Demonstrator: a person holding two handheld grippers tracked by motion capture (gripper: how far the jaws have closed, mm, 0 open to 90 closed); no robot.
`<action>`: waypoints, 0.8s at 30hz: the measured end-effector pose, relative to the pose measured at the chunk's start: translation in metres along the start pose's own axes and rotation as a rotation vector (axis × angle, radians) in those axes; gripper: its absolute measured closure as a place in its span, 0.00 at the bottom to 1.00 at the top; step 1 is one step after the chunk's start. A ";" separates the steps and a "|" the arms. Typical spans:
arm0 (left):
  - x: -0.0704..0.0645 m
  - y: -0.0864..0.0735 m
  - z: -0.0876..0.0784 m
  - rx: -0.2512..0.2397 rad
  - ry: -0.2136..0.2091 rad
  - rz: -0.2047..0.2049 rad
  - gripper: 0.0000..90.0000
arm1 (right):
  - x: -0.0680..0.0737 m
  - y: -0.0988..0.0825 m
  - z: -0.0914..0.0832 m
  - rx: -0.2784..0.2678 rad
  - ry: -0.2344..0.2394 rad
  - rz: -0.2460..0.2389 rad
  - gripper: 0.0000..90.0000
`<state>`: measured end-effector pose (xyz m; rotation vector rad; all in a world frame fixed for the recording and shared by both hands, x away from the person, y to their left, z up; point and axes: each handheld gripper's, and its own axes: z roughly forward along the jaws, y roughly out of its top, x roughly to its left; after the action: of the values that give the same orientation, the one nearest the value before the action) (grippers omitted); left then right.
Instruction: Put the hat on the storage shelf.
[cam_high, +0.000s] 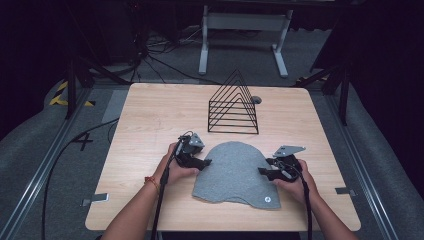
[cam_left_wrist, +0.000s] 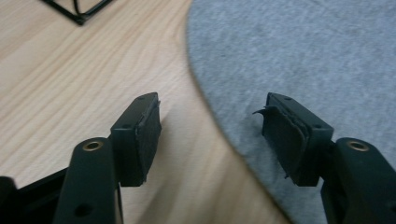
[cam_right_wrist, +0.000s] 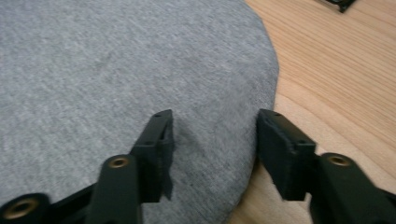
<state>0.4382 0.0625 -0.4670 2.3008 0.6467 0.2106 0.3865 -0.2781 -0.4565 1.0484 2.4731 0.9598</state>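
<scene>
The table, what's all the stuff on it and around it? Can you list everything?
Hat: one, grey, lying flat at the near middle of the table, a small round tag near its bottom edge.
Wire rack: one, black, triangle-shaped, standing on the far side of the table behind the hat.
Small round thing: one, grey, just right of the rack; too small to tell what it is.
Table: one, light wood.
Tape: grey strips at the table's left and right edges.
Cables: black, on the floor beyond the table.
Stand: one, white, on the floor at the far end.
Left gripper: black, open, jaws straddling the hat's left edge.
Right gripper: black, open, at the hat's right edge.
Hands: two, one holding each gripper.
</scene>
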 end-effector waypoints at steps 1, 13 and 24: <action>-0.002 0.000 0.000 0.004 -0.004 0.000 0.45 | 0.000 0.000 0.000 0.001 0.009 -0.005 0.63; -0.008 0.002 -0.002 0.010 -0.037 0.021 0.75 | 0.000 -0.002 0.000 -0.025 0.056 0.009 0.90; -0.010 0.004 -0.002 0.023 -0.071 0.033 0.95 | 0.002 -0.002 -0.001 -0.029 0.053 -0.018 0.94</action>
<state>0.4301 0.0564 -0.4627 2.3309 0.5787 0.1371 0.3834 -0.2783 -0.4573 1.0022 2.4992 1.0277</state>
